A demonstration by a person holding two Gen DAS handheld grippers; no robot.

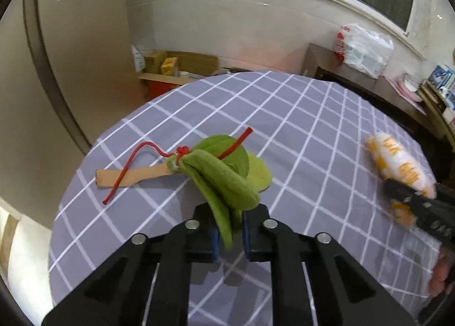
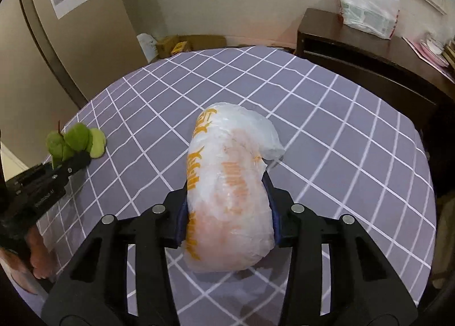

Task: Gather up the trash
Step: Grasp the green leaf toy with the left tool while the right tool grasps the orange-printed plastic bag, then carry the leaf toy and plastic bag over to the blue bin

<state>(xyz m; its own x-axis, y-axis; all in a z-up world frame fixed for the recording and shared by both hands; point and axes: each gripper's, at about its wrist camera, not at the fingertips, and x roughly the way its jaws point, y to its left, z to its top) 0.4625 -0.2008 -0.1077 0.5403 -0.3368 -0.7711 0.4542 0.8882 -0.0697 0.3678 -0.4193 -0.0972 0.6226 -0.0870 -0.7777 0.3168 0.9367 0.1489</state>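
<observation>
Plastic bag point(image 2: 227, 192) lies lengthwise straight ahead between the right gripper point(image 2: 227, 212) pads, pinched; left gripper point(image 1: 230, 236) pinches the green felt leaves point(image 1: 224, 175).

left gripper point(image 1: 231, 230): bottom centre of its view, pads clamped on green felt.
right gripper point(image 2: 229, 212): bottom centre, squeezing a bag.

Each black gripper point(image 1: 230, 233) has blue pads point(image 2: 182, 220) and silver screws point(image 2: 158, 208).

Fuzzy green cloth bundle point(image 1: 224, 181), crinkly glossy plastic bag point(image 2: 227, 198), matt checked tablecloth point(image 1: 298, 127).
</observation>
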